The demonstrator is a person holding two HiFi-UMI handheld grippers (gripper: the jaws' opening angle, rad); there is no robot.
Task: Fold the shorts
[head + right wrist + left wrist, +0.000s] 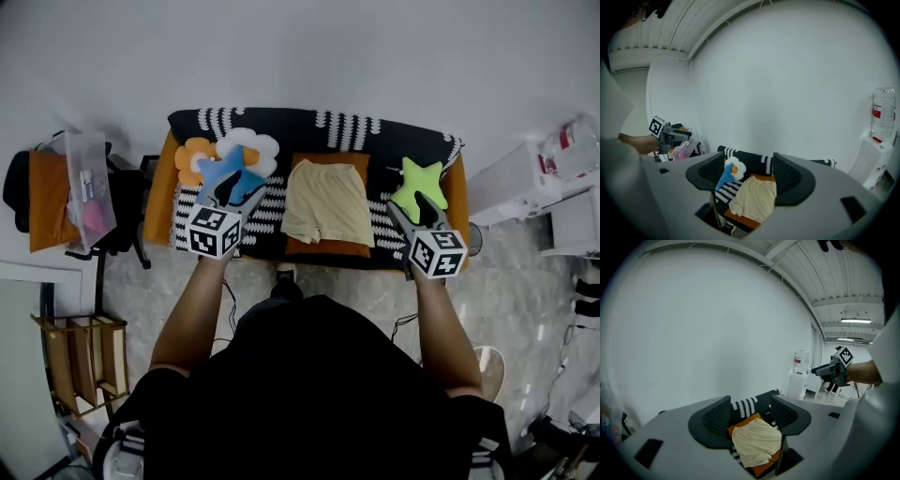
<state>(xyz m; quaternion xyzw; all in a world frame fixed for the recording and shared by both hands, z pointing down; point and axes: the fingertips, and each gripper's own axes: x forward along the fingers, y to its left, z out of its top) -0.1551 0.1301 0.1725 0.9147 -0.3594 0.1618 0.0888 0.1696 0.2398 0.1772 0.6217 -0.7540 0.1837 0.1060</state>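
Cream shorts [328,202] are laid flat on the orange cushion [323,247] at the middle of the sofa [281,123]. Left claw [246,194] and right claw [409,208] are held open, empty. One layer alone might be caught by a shallow pinch.

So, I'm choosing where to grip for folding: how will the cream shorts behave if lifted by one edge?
Probably floppy: the shorts lie flat with soft wrinkles, so a lifted edge would likely drape. They look thin and light, so a push may bunch them rather than slide them on the orange cushion.
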